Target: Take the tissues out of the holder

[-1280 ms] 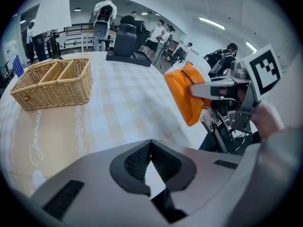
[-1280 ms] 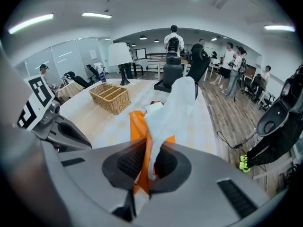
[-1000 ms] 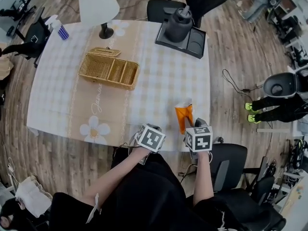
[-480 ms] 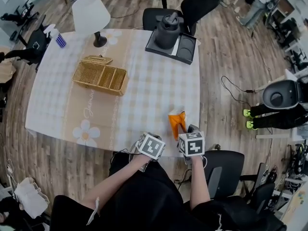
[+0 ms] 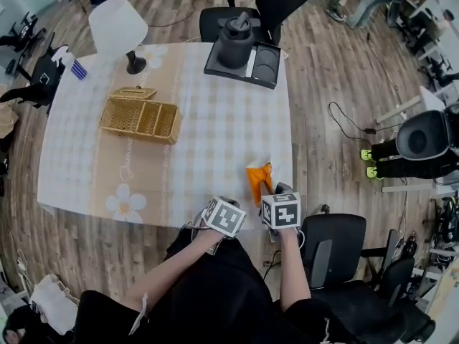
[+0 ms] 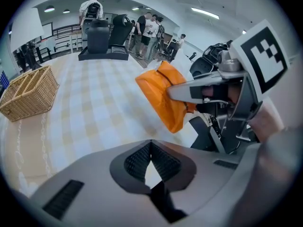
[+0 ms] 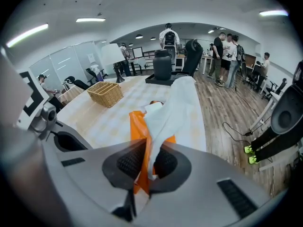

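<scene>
The orange soft pouch-shaped tissue holder [image 5: 257, 181] sits at the near right corner of the cloth-covered tabletop [image 5: 229, 138]. Its long axis runs away from the person, roughly in line with the right claw [image 7: 148, 161]. The right claw is closed on the near end of the holder. A fold of crumpled white tissue [image 7: 173, 108] appears to be caught in the same pinch and rises from the jaws over the orange material. The left claw [image 6: 150, 159] is closed, pads meeting at the tips, with nothing between them. From the left claw, the holder lies ahead and to the right, raised off the cloth. The tissue does not show in the left gripper view, so it is probably on the holder's far side. The left claw is the free one, so any pull on the tissue likely falls to it, with a reach across to the right. Compared with the earlier frame, the two marker cubes [image 5: 224, 216] stand closer together. The holder remains at the same corner, and the right claw's grip is unchanged.
</scene>
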Available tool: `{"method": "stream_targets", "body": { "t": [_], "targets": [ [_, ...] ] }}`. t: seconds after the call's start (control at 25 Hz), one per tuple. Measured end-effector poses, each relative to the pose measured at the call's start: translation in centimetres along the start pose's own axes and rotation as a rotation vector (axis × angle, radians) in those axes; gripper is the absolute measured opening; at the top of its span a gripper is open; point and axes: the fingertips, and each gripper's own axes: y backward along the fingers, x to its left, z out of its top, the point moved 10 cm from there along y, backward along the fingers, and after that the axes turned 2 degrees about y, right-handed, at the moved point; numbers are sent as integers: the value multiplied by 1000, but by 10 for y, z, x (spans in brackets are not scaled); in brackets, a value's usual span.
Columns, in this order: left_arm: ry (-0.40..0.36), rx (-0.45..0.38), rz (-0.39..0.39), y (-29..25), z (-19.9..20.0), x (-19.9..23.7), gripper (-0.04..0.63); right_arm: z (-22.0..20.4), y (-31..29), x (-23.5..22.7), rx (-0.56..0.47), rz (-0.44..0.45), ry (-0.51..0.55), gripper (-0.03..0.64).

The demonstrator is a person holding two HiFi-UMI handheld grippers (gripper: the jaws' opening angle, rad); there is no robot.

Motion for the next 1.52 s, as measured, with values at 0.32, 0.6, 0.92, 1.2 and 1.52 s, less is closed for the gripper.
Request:
{"method": "stream_targets", "body": {
  "t": [0.32, 0.6, 0.92, 1.2, 1.52],
  "targets": [
    [19, 7, -29, -6, 16, 13, 0, 19, -14, -6, 21, -65, -40, 29],
    [57, 11, -60, -7, 28, 35, 0, 55, -38, -20, 34, -104, -21, 29],
    [121, 7, -58, -7, 40, 61, 0, 100, -80, -33, 65, -131, 68, 29],
    [160, 9, -60, -10, 45, 74, 0, 116, -112, -34, 104, -119, 111, 31],
    [190, 12, -60, -14, 49, 81, 0, 118, -141, -30, 181, -94, 145, 29]
  ]
}}
